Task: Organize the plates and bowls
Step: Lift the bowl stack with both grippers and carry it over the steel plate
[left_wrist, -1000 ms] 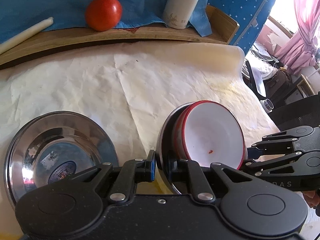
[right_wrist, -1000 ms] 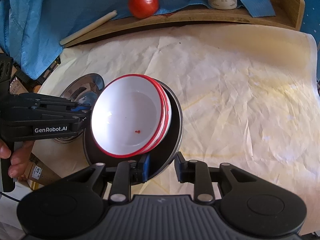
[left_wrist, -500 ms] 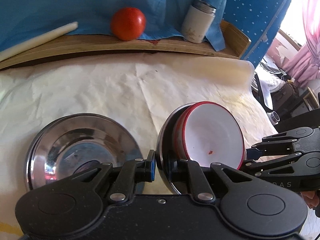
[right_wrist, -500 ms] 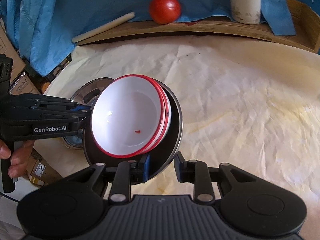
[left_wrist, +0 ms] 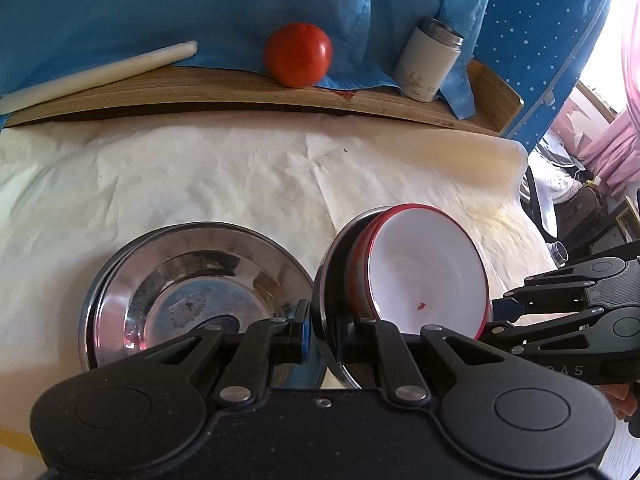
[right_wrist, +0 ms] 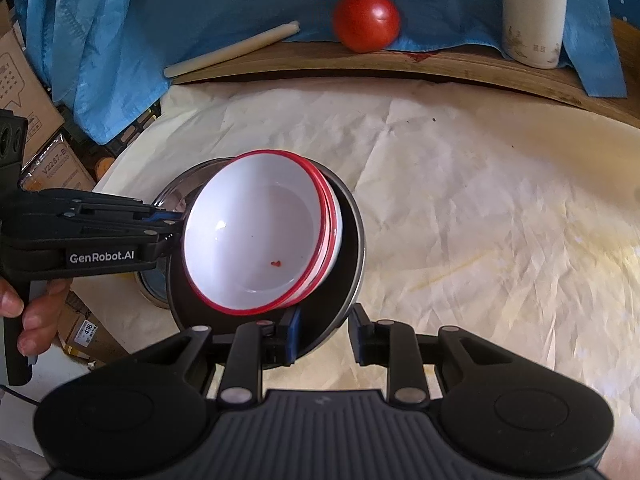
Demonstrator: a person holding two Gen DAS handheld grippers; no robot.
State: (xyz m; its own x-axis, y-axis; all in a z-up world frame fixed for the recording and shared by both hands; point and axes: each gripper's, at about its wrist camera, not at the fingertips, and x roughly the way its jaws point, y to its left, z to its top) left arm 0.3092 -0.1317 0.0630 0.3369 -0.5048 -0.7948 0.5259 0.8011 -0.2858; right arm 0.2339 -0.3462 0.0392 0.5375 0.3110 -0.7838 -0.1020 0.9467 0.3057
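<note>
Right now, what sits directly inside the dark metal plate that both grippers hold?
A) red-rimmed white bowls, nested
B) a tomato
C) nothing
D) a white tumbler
A: the red-rimmed white bowls sit nested inside the tilted dark metal plate, whose rim the left gripper and the right gripper each straddle; the tomato and tumbler are back on the wooden tray.

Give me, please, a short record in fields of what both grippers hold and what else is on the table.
left gripper: shut on the rim of the metal plate
right gripper: jaws astride the same plate's rim, gap showing on one side
load: red-rimmed white bowls stacked in the tilted plate
below: steel plates on the paper cover
back ledge: tomato, white tumbler, pale stick
</note>
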